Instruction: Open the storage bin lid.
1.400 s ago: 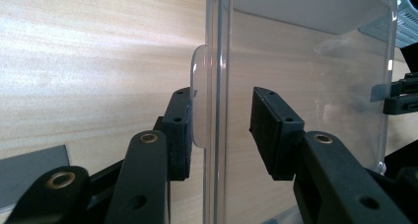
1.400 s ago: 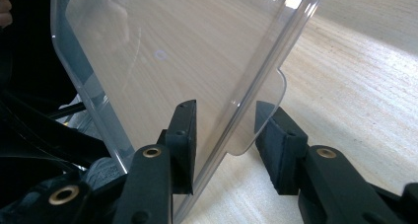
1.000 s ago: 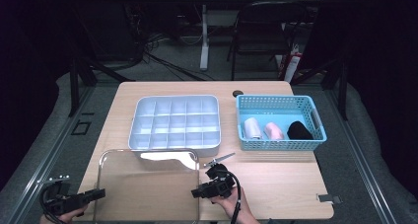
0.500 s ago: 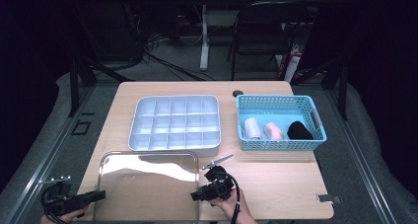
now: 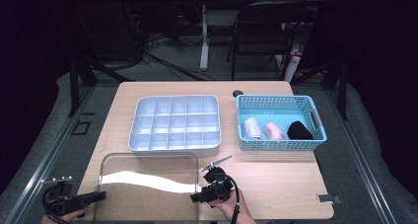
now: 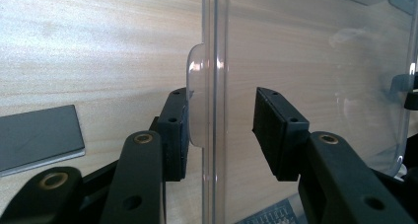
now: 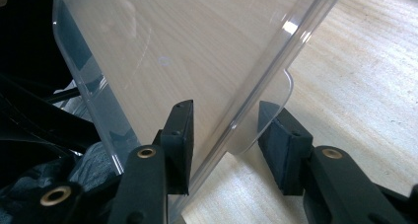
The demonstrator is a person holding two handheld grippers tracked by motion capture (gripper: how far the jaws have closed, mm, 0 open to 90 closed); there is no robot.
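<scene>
Your two grippers on the clear plastic rectangular lid [image 5: 148,184]
Lid at table's 6 o'clock edge; left gripper [image 5: 98,196] and right gripper [image 5: 196,198] straddle its side tabs, jaws spread, not pinching

I see a clear, rectangular plastic lid with rounded corners [image 5: 148,184] lying over the near left part of the wooden table, just in front of the grey compartment tray. A bright glare streak crosses it. A small rounded tab [image 6: 197,95] juts from its edge at each short side.
</scene>
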